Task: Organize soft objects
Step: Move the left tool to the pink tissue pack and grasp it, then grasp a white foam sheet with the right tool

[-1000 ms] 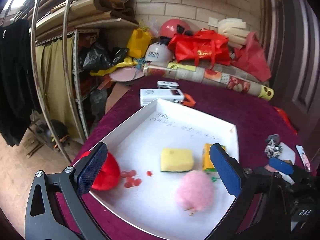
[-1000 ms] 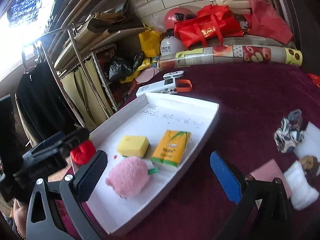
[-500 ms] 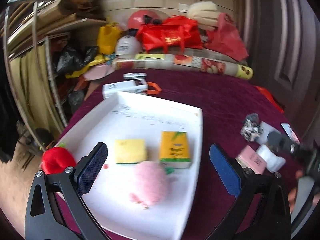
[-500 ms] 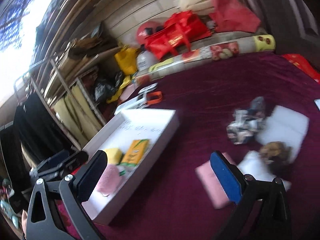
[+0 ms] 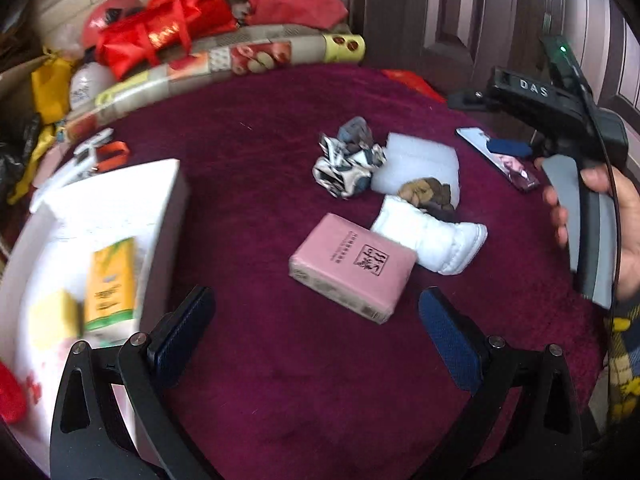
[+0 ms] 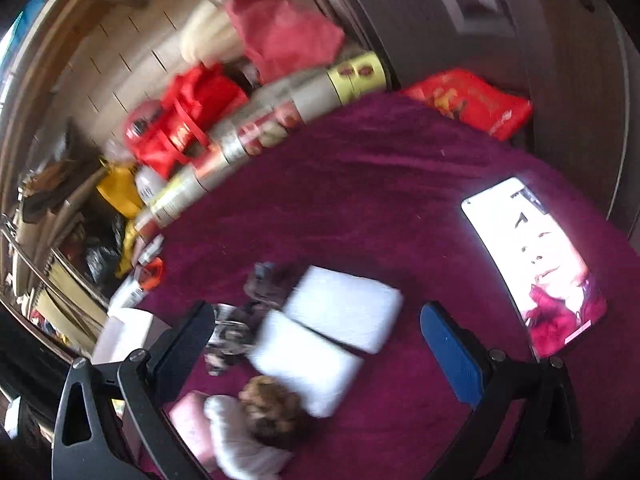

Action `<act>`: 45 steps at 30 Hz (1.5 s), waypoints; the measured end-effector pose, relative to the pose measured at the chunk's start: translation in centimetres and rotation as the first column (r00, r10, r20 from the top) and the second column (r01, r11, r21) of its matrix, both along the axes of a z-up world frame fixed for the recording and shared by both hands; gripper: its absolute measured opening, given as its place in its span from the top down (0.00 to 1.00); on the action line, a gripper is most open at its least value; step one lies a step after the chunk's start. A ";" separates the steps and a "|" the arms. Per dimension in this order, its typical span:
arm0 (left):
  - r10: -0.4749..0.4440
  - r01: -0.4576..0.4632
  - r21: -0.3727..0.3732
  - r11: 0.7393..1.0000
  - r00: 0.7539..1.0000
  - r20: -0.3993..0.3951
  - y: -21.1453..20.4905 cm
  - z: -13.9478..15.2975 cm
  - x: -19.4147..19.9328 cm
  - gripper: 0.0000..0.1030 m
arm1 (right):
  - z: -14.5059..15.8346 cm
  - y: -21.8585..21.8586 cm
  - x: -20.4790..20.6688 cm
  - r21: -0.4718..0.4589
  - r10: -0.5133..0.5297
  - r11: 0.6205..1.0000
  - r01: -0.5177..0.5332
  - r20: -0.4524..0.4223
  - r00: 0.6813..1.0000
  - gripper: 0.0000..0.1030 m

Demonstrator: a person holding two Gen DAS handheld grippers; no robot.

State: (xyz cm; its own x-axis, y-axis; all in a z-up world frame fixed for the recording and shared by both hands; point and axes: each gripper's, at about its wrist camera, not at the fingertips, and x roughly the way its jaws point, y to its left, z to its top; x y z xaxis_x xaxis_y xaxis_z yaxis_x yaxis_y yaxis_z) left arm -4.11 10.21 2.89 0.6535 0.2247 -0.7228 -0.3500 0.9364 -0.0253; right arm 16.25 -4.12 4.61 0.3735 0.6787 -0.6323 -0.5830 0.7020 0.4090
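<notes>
Both jaws were wide open, empty. Left gripper lined up on pink tissue pack just ahead between jaws; white tray off left. Right gripper straddled white foam pads, likely next pick.

Right wrist view motion-smeared throughout; white pads soft-edged. White tray cut off at left edge, contents blurred. Phone partly behind right hand-held gripper.

Soft daylight, no hard shadows. The right view is very blurry. The phone screen glares white. Edges bend.
</notes>
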 end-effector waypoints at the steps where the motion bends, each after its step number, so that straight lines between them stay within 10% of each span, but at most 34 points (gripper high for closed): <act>1: 0.003 -0.003 -0.004 1.000 1.000 -0.011 0.1 -0.3 0.6 0.00 | -0.2 0.2 0.3 -0.024 -0.006 1.000 0.007 0.018 1.000 0.00; 15: -0.069 0.074 0.037 0.997 0.991 -0.117 -0.2 -3.5 6.2 0.00 | -2.9 4.3 1.4 -0.412 0.140 0.910 -0.036 0.227 0.964 0.02; 20: -0.056 0.059 0.027 0.998 0.993 -0.107 -0.1 -3.8 5.1 0.07 | -2.9 4.6 -0.5 -0.381 0.221 0.915 -0.133 0.196 0.955 0.21; 30: -0.023 0.020 -0.022 1.000 0.993 -0.120 1.7 -3.7 4.4 0.15 | -3.7 5.5 1.1 -0.360 0.259 0.910 -0.206 0.104 0.960 0.20; 36: -0.005 0.002 -0.040 0.999 0.997 -0.072 1.9 -3.9 3.9 0.16 | -3.3 5.7 -0.5 -0.413 0.312 0.886 -0.210 0.197 0.929 0.21; 38: 0.000 -0.003 -0.059 0.998 0.999 -0.046 2.2 -3.7 3.5 0.16 | -3.4 5.5 -0.4 -0.405 0.316 0.887 -0.222 0.180 0.932 0.34; 45: 0.048 -0.045 -0.052 0.998 0.998 0.044 2.1 -1.4 1.3 0.17 | -0.7 3.4 -1.0 -0.288 0.213 0.947 -0.142 0.232 0.949 0.36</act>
State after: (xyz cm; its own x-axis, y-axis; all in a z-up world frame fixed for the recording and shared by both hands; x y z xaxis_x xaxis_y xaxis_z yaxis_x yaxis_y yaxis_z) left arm -2.79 12.33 1.53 0.6756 0.2196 -0.7038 -0.3906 0.9163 -0.0890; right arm 15.23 -0.73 3.94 0.4362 0.5698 -0.6964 -0.7678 0.6394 0.0422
